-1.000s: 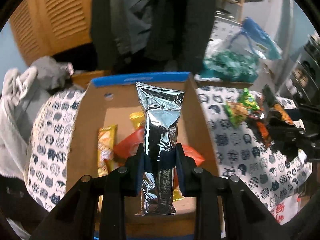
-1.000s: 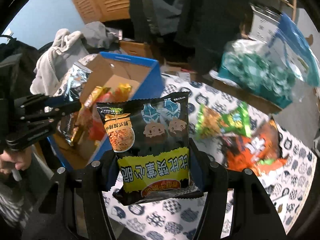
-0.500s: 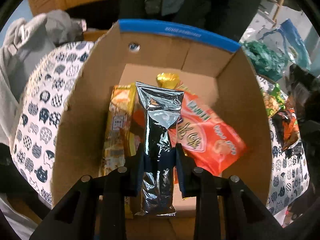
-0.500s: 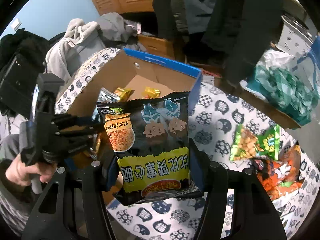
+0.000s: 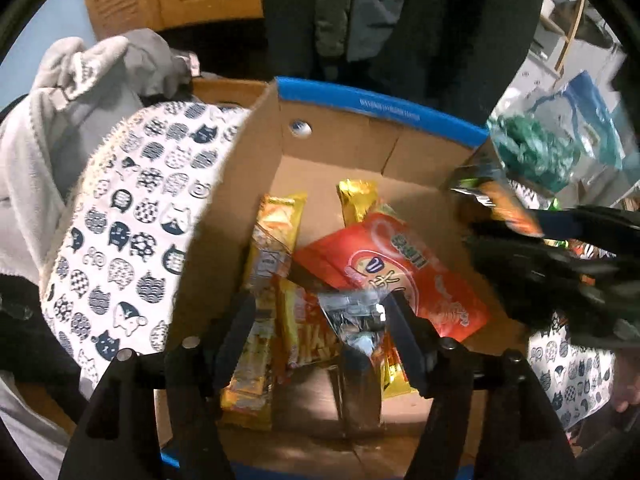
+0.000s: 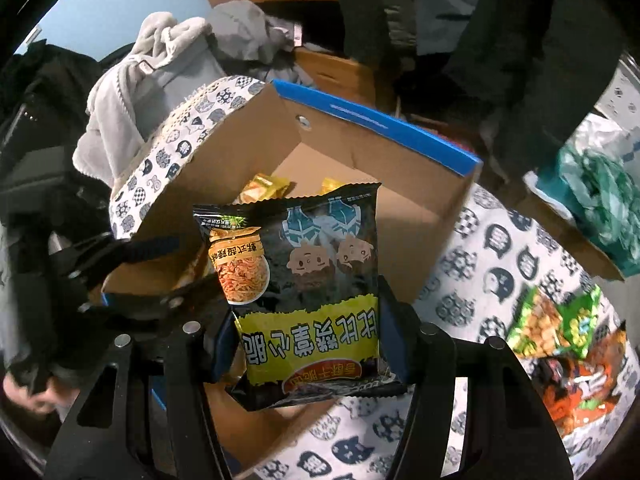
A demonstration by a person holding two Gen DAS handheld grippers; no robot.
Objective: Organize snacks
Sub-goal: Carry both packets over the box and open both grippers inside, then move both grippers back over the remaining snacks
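Cat-print cloth spreads under the open cardboard box with a blue rim [image 5: 380,104]. Lower centre, the left gripper [image 5: 320,320] spreads its jaws, dropping the silver foil packet [image 5: 352,320] among the boxed snacks. The right gripper [image 6: 308,340] clamps the black noodle-snack bag [image 6: 304,280] over the box, presumably next in.

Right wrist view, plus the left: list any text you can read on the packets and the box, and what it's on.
"比比赞掌心脆": yellow band of the black snack bag, upside down in the right wrist view.
Orange label and red oval on that bag: too small to read.
White print on the blue rim of the box: too small to read.
Lettering on the red bag in the box: blurred.
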